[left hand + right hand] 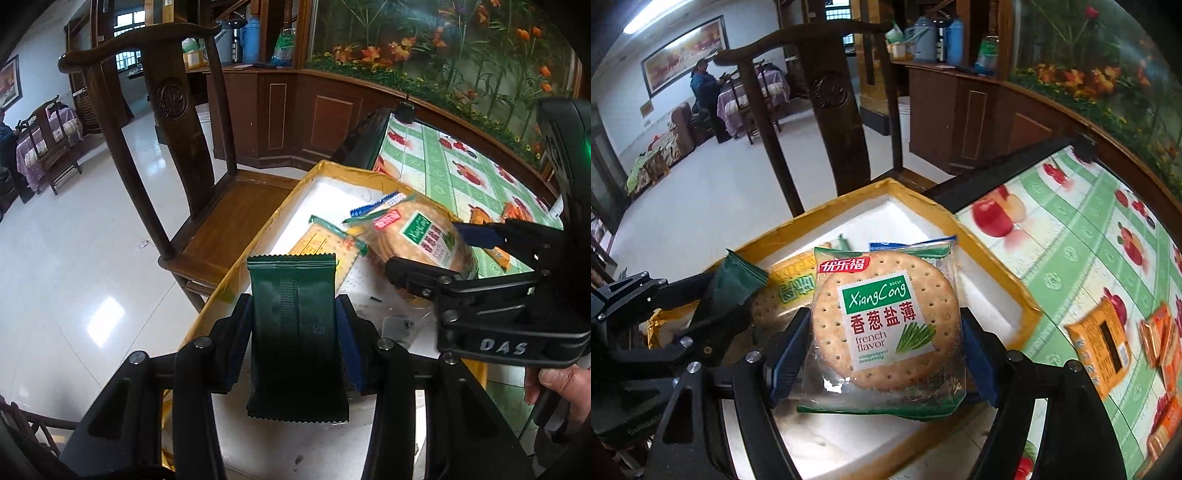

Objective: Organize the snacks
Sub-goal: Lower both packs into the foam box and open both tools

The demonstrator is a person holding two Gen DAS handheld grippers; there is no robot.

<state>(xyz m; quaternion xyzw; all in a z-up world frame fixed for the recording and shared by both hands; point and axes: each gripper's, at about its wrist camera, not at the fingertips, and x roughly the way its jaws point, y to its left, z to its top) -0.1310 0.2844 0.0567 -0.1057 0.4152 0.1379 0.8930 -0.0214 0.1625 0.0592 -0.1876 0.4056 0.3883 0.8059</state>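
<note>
My left gripper (294, 325) is shut on a dark green snack packet (293, 332), held over the near end of the white foam box (258, 236) with yellow taped rim. My right gripper (884, 332) is shut on a round cracker pack (886, 325) labelled XiangCong, held above the same box (993, 273). The right gripper (436, 254) and its cracker pack (417, 240) also show in the left wrist view. The left gripper with the green packet (733, 284) shows at the left of the right wrist view. A square cracker pack (325, 243) and a blue-edged packet (373, 206) lie inside the box.
The box sits on a table with a green fruit-print cloth (1071, 258). Several orange snack packets (1104, 343) lie on the cloth to the right. A dark wooden chair (177, 147) stands beyond the box. A wooden cabinet (325, 114) lines the back wall.
</note>
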